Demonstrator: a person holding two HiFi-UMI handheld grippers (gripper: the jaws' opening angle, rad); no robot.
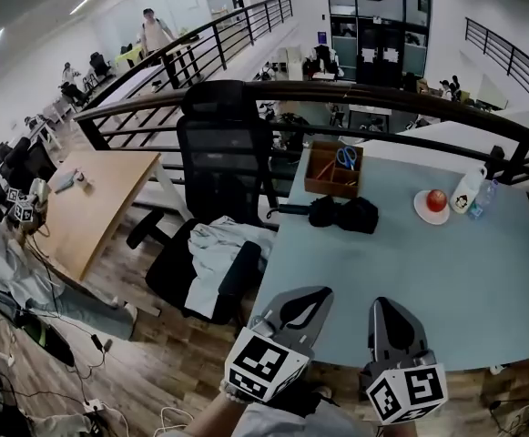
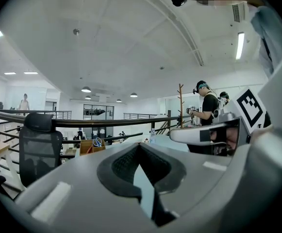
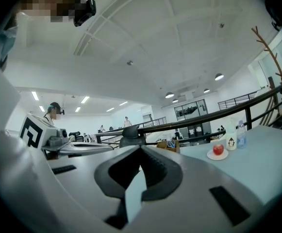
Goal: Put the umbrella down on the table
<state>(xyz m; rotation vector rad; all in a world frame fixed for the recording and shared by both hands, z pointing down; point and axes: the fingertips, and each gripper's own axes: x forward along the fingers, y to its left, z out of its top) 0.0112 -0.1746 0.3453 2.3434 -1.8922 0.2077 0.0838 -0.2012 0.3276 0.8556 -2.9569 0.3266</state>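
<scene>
Head view puts your left gripper (image 1: 317, 295) and right gripper (image 1: 384, 306) side by side at the near edge of the pale blue table (image 1: 410, 280). Each gripper view shows its jaws pressed together with nothing between them. The folded black umbrella (image 1: 342, 214) lies flat on the table near its far left corner, well apart from both grippers. Just behind it stands a wooden box (image 1: 330, 178) holding blue-handled scissors (image 1: 347, 157). Toward the far right corner you have an apple (image 1: 437, 199) on a white plate (image 1: 419, 209), with a white bottle (image 1: 467, 190) just beside it. A black office chair (image 1: 223, 157) stands off the table's left edge.
</scene>
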